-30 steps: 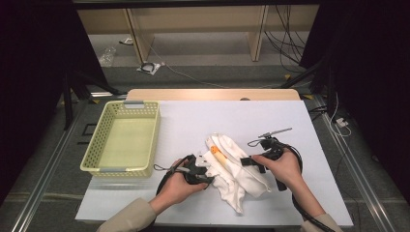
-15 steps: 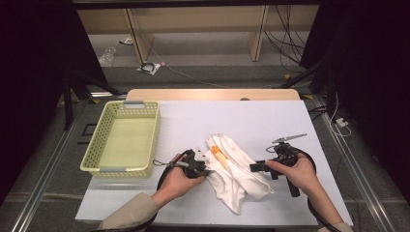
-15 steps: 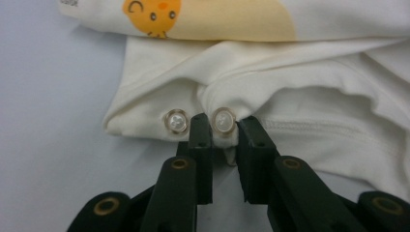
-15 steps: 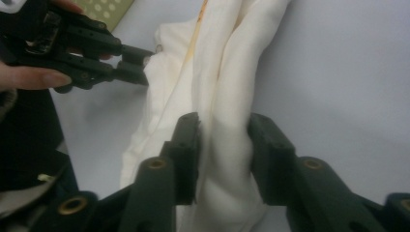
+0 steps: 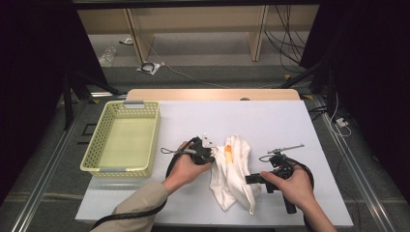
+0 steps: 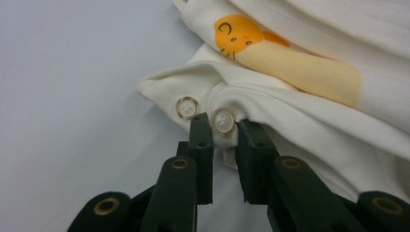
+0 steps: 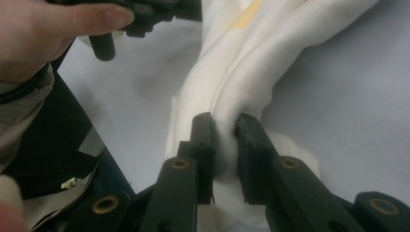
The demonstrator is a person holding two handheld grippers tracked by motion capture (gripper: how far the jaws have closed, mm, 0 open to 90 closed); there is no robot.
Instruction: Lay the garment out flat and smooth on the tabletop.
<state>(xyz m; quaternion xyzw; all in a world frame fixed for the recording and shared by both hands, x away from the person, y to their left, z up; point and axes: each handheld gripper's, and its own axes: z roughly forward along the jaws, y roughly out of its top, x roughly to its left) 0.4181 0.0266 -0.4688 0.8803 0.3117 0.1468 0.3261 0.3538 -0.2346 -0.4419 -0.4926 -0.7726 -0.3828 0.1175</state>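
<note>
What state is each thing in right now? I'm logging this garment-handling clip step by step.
white garment: crumpled, lying on the table, pinched from both sides.
left gripper: shut on the garment's buttoned edge.
right gripper: jaws just closed, shut on a fold of the garment.
yellow basket: upright, empty.

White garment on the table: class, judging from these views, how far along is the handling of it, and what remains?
Done: both grippers have closed on the white garment, the left gripper by a snap button, the right gripper on a bunched fold. In hand: the cloth is pinched at both sides, still crumpled on the table. Left: the yellow basket holds nothing, so, if that is its destination, putting it away remains.
</note>
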